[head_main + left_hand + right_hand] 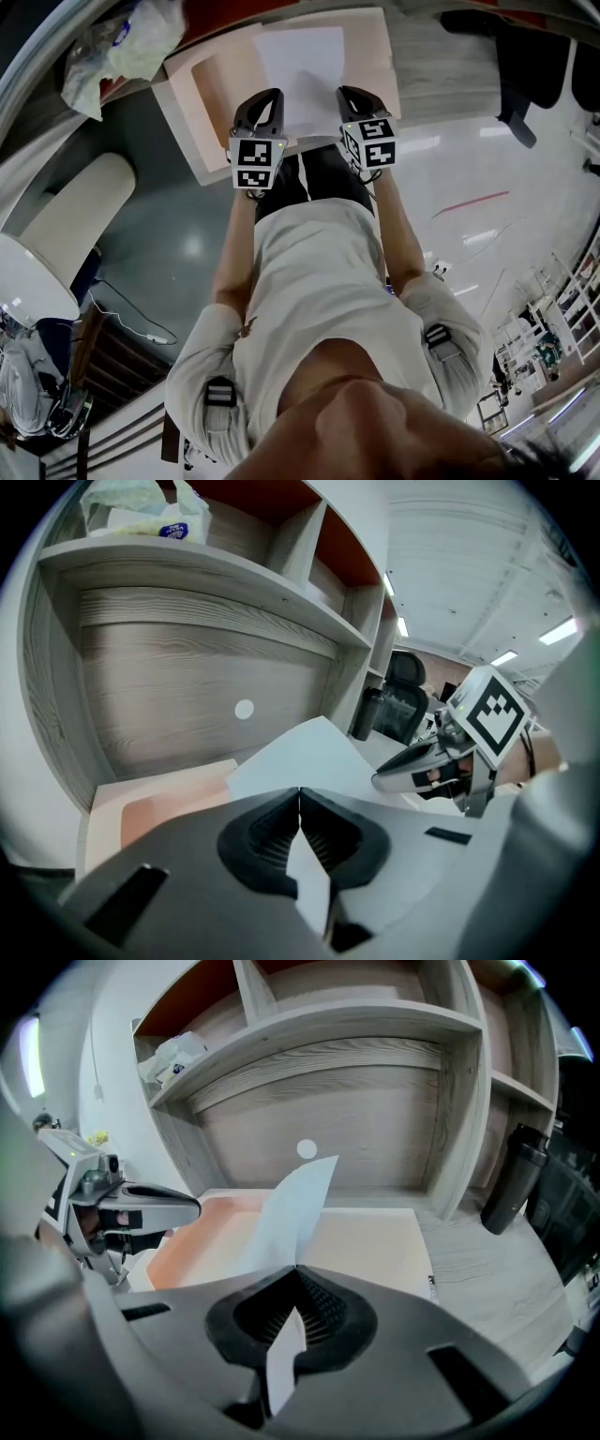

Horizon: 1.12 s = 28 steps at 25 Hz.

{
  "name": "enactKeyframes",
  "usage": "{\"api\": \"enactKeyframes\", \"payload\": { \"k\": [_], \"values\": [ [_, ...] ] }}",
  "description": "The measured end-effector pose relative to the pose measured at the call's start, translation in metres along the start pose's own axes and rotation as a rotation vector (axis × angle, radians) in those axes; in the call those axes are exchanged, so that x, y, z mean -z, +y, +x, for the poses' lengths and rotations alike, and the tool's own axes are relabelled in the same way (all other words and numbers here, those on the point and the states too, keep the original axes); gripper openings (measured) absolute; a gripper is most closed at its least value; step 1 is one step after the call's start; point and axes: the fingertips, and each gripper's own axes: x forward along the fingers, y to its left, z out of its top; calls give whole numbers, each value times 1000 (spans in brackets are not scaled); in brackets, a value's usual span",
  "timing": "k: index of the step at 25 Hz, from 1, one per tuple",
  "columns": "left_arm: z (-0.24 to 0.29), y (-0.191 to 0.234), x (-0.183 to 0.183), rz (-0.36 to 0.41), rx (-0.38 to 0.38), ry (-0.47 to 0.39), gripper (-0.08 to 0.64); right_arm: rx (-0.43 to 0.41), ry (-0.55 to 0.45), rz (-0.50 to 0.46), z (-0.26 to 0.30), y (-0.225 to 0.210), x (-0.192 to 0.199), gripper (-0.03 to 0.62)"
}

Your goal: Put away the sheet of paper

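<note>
1. Nearest in the head view, the left gripper point(266, 101) and the right gripper point(352, 96) sit side by side at upper centre. In its own view each has its jaws closed together on the near edge of the sheet of paper point(305, 67), with a sliver of white showing between the ribbed pads.
2. The sheet runs away from the jaws towards the top of the frame. It looks held off the surface: from the left gripper it fans up and rightward, and from the right gripper it stands almost edge-on, so it is bowed, not flat.
3. Beneath and beyond it lies what seems to be an open peach folder point(217, 89) on the desk. The sheet hangs over the folder's middle and right part.
4. My reading of the step is lowering the sheet onto the folder. To do it well:
   - keep both grippers level with each other;
   - spread them gently to take out the bow without tearing;
   - land the far edge first, square to the folder's border;
   - let go only once the paper rests flat.
5. Farthest, the shelf unit point(375, 1030) carries a plastic bag point(176, 1054) at upper left, and a dark bottle point(518, 1180) stands at right, well apart from the work.
</note>
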Motion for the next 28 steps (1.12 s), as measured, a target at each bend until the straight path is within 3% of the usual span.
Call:
{"api": "enactKeyframes", "payload": {
  "k": [15, 28],
  "values": [
    [6, 3, 12, -44, -33, 27, 21, -34, 50, -4, 38, -3, 9, 18],
    [-4, 19, 26, -83, -69, 34, 21, -33, 20, 49, 55, 4, -6, 18]
  ]
}}
